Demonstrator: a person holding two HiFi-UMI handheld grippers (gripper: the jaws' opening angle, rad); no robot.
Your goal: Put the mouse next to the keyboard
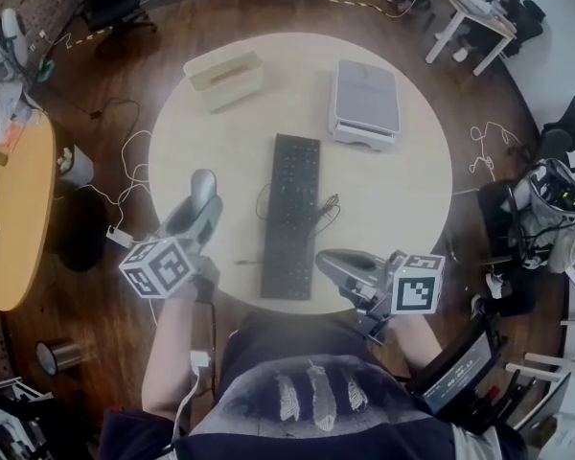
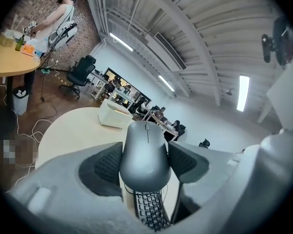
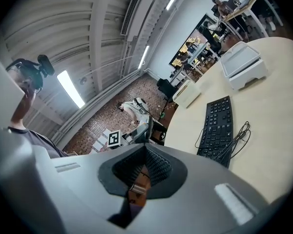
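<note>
The left gripper (image 1: pixel 200 211) pinches the grey mouse (image 2: pixel 145 151) between its two dark pads, one pad on each side of the body, with the scroll wheel pointing away from the camera. In the head view the mouse is over the left part of the round table (image 1: pixel 402 209), to the left of the black keyboard (image 1: pixel 290 217) and apart from it. In the left gripper view the keys appear below the mouse. The right gripper (image 3: pixel 145 165) is at the near edge of the table, to the right of the keyboard. Its ribbed pads are pressed together with nothing between them. A thin black cable (image 1: pixel 323 209) lies in loops at the right side of the keyboard. Two containers stand at the far side. One is a cream box (image 1: pixel 224 78) with an open top – only its pale inner walls can be seen, and I cannot tell whether it holds something. The other is a grey-white case (image 1: pixel 365 103) whose flat top covers the inside, so its content is hidden.
</note>
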